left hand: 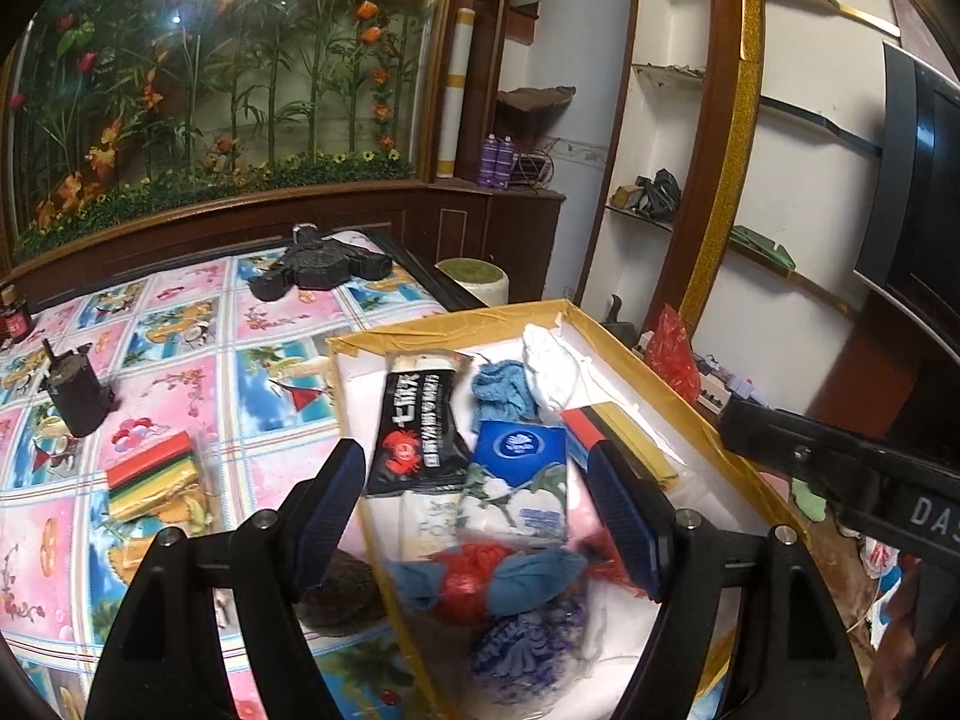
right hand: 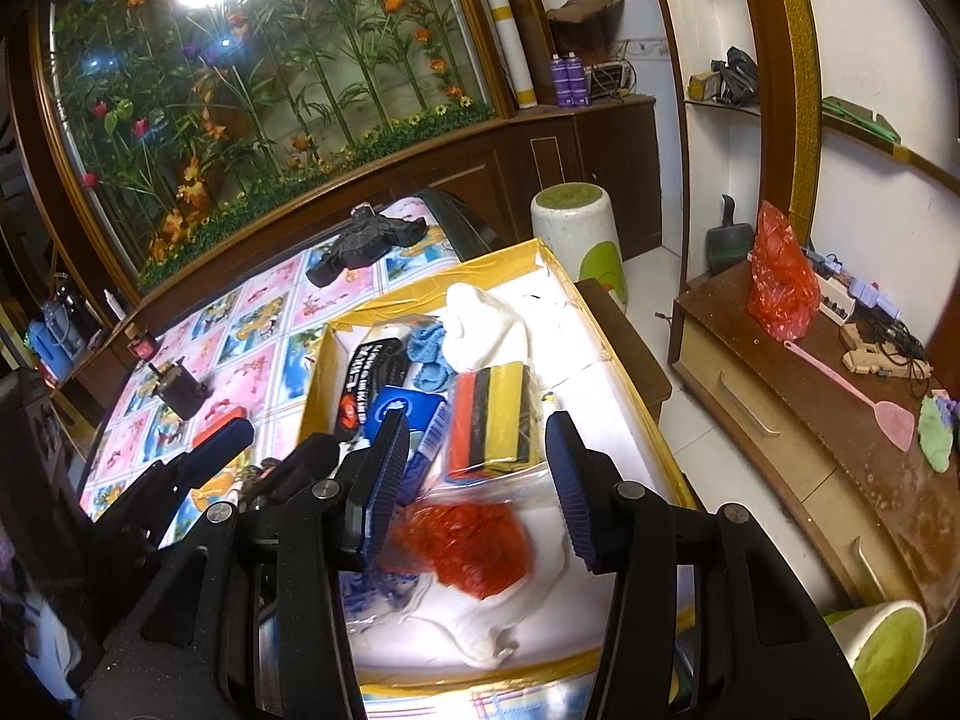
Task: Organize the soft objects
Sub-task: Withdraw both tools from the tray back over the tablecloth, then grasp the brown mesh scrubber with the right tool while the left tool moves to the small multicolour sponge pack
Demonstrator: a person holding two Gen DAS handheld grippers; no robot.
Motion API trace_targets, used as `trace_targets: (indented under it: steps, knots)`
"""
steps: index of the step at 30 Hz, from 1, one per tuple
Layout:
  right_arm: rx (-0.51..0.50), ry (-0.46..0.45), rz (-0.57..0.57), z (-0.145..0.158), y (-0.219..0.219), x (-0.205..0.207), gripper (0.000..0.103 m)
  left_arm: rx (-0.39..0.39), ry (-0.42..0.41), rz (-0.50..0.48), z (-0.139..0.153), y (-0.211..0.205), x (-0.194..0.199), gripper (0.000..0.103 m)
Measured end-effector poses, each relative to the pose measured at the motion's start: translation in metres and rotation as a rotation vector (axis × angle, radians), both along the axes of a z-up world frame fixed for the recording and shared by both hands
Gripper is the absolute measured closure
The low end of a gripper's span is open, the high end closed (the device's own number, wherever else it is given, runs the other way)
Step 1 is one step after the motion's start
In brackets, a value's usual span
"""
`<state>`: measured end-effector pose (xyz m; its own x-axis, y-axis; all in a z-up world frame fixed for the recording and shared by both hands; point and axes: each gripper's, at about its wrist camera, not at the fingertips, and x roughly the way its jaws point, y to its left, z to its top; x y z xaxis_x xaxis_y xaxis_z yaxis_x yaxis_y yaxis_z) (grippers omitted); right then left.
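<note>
A white-lined box with a yellow-taped rim (left hand: 456,319) (right hand: 606,324) lies on the table and holds soft things. Inside are a black crab-print packet (left hand: 414,420), a blue tissue pack (left hand: 521,447), a blue cloth (left hand: 501,393) (right hand: 427,354), a white cloth (left hand: 549,369) (right hand: 489,324), a striped sponge pack (right hand: 492,420) and a red-and-blue bundle (left hand: 480,582) (right hand: 468,546). My left gripper (left hand: 480,516) hangs open above the bundle, holding nothing. My right gripper (right hand: 480,492) is open over the red bundle, not touching it. A second striped sponge pack (left hand: 156,474) lies on the tablecloth.
A dark round pad (left hand: 342,594) sits beside the box's left wall. On the patterned tablecloth (left hand: 180,360) stand a black device (left hand: 78,396) and a black tool (left hand: 324,264). Right of the box stand a low wooden cabinet (right hand: 840,420) and a white stool (right hand: 576,222).
</note>
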<state>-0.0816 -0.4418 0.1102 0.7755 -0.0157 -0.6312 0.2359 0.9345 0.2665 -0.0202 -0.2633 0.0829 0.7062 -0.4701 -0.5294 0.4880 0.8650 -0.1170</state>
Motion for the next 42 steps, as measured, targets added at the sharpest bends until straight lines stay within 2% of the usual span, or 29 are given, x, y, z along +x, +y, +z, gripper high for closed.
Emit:
trace_targets:
  steps: [5, 13, 18, 22, 27, 30, 32, 36, 42]
  knots:
    - [0.004, -0.022, 0.023, 0.007, 0.011, -0.009, 0.056, 0.006, -0.001, 0.050, -0.001, 0.031, 0.006, 0.026]
    - [0.014, -0.020, 0.133, 0.003, 0.046, -0.004, 0.056, -0.031, 0.033, 0.168, -0.004, 0.102, 0.013, 0.026]
    - [0.018, -0.018, 0.216, -0.002, 0.078, 0.007, 0.056, -0.015, 0.070, 0.229, -0.015, 0.145, 0.009, 0.026]
    - [0.030, -0.005, 0.284, -0.009, 0.107, 0.023, 0.056, 0.012, 0.065, 0.301, -0.017, 0.179, 0.010, 0.026]
    - [0.034, 0.034, 0.356, -0.021, 0.141, 0.041, 0.056, -0.032, 0.092, 0.392, -0.022, 0.220, 0.022, 0.026]
    - [0.011, 0.049, 0.377, -0.022, 0.156, 0.048, 0.054, -0.095, 0.140, 0.409, -0.025, 0.234, 0.030, 0.026]
    - [-0.008, 0.061, 0.382, -0.022, 0.162, 0.053, 0.038, -0.108, 0.149, 0.410, -0.026, 0.237, 0.032, 0.026]
    - [-0.030, 0.077, 0.415, -0.023, 0.174, 0.060, 0.037, -0.098, 0.140, 0.449, -0.027, 0.243, 0.030, 0.026]
    - [-0.100, 0.119, 0.445, -0.024, 0.189, 0.076, 0.037, -0.151, 0.221, 0.470, -0.036, 0.258, 0.039, 0.026]
